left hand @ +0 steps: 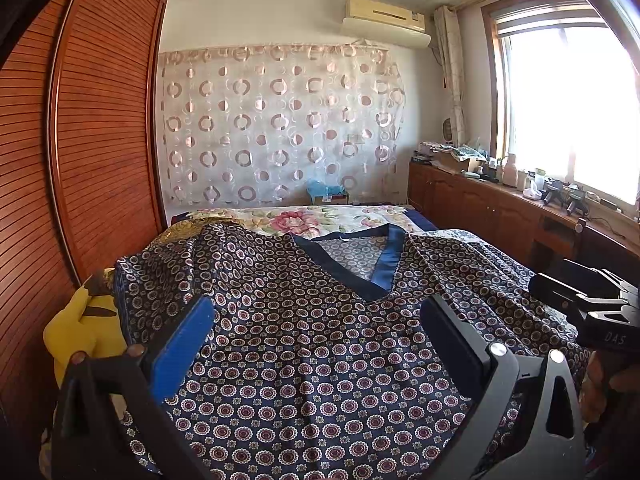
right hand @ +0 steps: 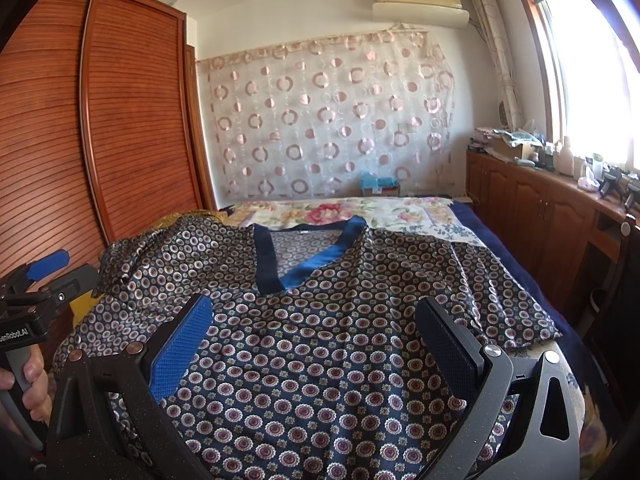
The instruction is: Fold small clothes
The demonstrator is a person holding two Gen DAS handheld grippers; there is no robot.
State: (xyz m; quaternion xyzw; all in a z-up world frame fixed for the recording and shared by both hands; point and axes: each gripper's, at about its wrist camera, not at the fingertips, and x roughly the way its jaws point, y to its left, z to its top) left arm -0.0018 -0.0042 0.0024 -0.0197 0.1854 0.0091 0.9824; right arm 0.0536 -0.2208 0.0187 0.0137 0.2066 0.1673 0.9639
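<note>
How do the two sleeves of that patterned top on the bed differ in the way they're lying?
The left sleeve is bunched and rumpled, heaped up near the wardrobe; the right sleeve lies spread out, nearly flat. The left sleeve sits at the bed's wardrobe edge above a yellow plush toy; the right sleeve reaches toward the window-side edge, over the dark blue bedding. Both share the same navy circle-print fabric, and neither is folded in yet.

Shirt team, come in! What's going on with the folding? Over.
Left gripper and right gripper: jaws open, empty. Patterned shirt spread flat on bed, unfolded. Yellow plush toy beside left sleeve.
</note>
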